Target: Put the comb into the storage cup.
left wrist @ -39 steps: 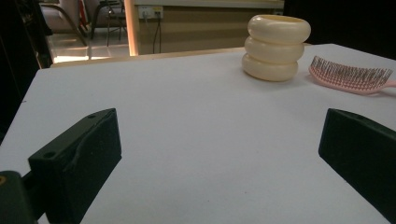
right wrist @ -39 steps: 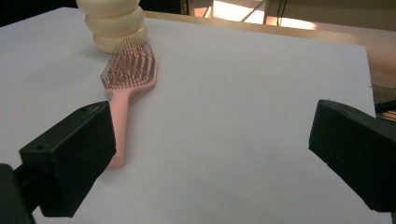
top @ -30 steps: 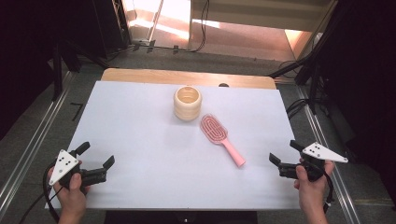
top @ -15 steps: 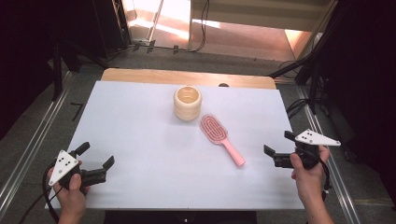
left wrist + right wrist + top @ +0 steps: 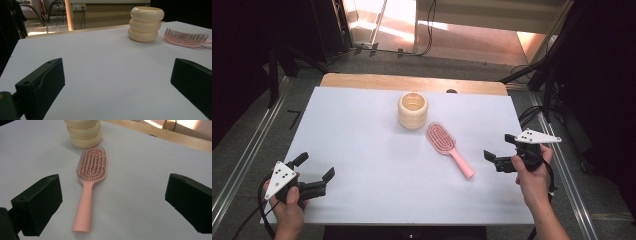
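A pink hairbrush (image 5: 449, 148) lies bristles up on the white table (image 5: 362, 145), its handle pointing to the near right. Just behind its head stands a cream ribbed cup (image 5: 412, 110). My right gripper (image 5: 499, 147) is open, a little right of the handle's end, empty. In the right gripper view the hairbrush (image 5: 90, 180) lies between the spread jaws of the right gripper (image 5: 112, 202), with the cup (image 5: 83, 132) beyond. My left gripper (image 5: 316, 166) is open and empty at the near left. From the left gripper (image 5: 117, 77) the cup (image 5: 147, 23) and hairbrush (image 5: 186, 38) are far off.
A wooden strip (image 5: 412, 82) runs along the table's far edge. Metal rails (image 5: 242, 165) flank the table on both sides, and cables (image 5: 532, 115) lie on the floor at the right. Dark stands rise behind at the left.
My right gripper has moved left and forward, closer to the hairbrush handle's end. The left gripper has stayed in place.
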Available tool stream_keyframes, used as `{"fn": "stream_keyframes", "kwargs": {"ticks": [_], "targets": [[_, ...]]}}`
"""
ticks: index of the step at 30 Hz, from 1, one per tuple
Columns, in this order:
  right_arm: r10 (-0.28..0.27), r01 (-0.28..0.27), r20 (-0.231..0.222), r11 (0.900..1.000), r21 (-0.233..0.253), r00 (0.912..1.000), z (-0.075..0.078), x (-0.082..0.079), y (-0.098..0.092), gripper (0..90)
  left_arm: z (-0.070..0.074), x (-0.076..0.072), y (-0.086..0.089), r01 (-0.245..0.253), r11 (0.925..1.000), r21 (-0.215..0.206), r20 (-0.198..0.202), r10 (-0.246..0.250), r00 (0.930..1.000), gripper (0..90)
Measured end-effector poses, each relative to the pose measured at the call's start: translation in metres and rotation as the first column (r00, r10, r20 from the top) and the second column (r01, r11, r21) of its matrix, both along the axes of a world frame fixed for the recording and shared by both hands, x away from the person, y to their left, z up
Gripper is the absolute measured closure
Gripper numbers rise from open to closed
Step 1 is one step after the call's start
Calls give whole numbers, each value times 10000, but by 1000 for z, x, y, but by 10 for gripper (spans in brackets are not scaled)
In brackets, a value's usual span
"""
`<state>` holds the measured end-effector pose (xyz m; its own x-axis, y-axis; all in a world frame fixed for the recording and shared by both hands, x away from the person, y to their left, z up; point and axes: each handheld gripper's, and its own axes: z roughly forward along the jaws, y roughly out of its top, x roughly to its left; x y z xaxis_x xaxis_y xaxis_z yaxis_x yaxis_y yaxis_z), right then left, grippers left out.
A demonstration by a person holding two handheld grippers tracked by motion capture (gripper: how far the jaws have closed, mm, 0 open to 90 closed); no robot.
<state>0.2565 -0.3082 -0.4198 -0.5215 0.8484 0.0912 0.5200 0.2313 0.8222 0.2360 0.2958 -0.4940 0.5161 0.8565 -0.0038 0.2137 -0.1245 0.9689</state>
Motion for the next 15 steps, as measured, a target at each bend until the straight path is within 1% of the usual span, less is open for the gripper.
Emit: {"fn": "stream_keyframes", "kwargs": {"ticks": [1,2,4,6,10,15], "targets": [[48,-50,-125,9999,-151,9999,2,3,4,0,0,0,0,1,10000,1,4,-1,10000,0],[109,-112,-187,9998,-187,9998,3,4,6,0,0,0,0,10,10000,14,-4,-10,10000,0],[154,-162,-238,9993,-335,9996,5,6,10,0,0,0,0,11,10000,12,5,-11,10000,0],[186,-195,-256,9991,-374,9995,5,8,11,0,0,-1,0,12,10000,-5,7,-12,10000,0],[301,-327,-473,9979,-553,9984,6,15,17,0,0,-1,0,51,10000,-23,23,-51,10000,0],[280,-331,-701,9968,-730,9971,5,21,22,0,0,-1,0,54,10000,-22,41,-54,10000,0]]}}
